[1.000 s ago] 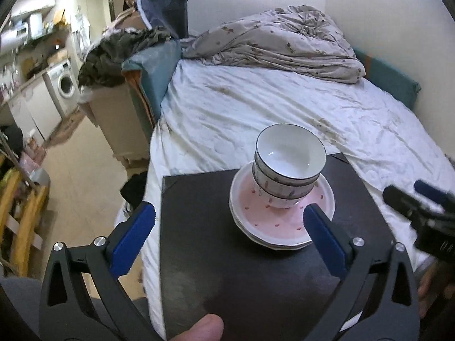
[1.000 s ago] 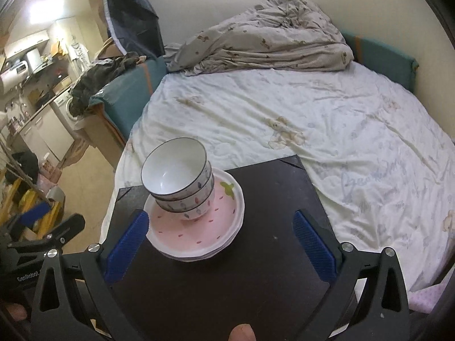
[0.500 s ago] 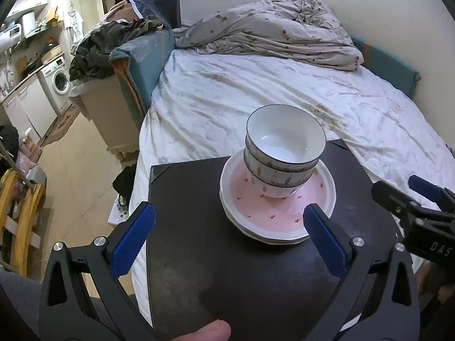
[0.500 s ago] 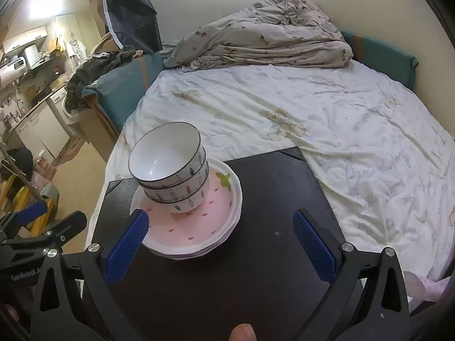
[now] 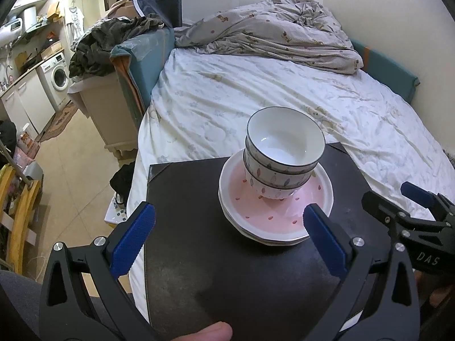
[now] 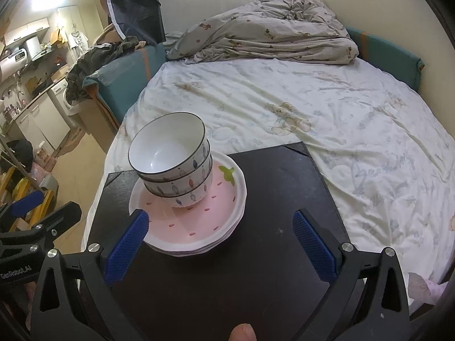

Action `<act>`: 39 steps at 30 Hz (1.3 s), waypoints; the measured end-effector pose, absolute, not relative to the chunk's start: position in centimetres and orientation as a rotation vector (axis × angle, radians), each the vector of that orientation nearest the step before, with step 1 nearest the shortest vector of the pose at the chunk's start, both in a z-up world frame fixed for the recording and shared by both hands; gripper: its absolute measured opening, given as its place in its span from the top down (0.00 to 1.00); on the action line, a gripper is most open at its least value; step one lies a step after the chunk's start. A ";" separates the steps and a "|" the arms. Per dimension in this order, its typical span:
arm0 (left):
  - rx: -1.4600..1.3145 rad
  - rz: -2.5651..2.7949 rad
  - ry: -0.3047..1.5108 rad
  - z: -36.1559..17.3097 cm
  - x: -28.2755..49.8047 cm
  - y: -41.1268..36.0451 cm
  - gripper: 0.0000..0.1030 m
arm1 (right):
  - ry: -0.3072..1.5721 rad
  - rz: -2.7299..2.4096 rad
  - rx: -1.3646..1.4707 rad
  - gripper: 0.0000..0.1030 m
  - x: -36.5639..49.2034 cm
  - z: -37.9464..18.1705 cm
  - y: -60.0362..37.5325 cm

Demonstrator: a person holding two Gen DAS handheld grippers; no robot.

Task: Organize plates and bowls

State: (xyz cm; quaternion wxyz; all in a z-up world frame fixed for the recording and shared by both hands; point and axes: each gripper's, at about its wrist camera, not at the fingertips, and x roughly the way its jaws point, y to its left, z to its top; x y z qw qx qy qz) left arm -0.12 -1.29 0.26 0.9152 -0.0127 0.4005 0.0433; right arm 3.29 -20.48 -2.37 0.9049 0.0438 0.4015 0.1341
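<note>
A stack of white bowls with dark rims and leaf marks stands on a stack of pink plates on a black tabletop. The bowls and plates also show in the right wrist view. My left gripper is open and empty, just short of the plates' near edge. My right gripper is open and empty, its left pad by the plates' near left rim. The right gripper shows at the right of the left wrist view.
The black table stands against a bed with a crumpled duvet. A floor with a washing machine, a cabinet and clutter lies to the left. A teal cushion lines the wall.
Both grippers have drawn closer to the dish stack, which looms larger in both views. The bowls and plates have not moved. Both jaws stay open.
</note>
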 end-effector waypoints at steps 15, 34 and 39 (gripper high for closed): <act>-0.029 0.099 0.822 0.3 -0.1 -1.2 0.00 | 0.827 0.277 0.069 0.00 3.1 -2.4 -20.3; -0.028 0.104 0.819 0.4 -0.2 -1.2 0.00 | 0.821 0.273 0.060 0.00 3.1 -2.3 -20.2; -0.048 0.093 0.824 0.4 -0.2 -1.0 0.00 | 0.817 0.272 0.064 0.00 3.0 -2.2 -20.3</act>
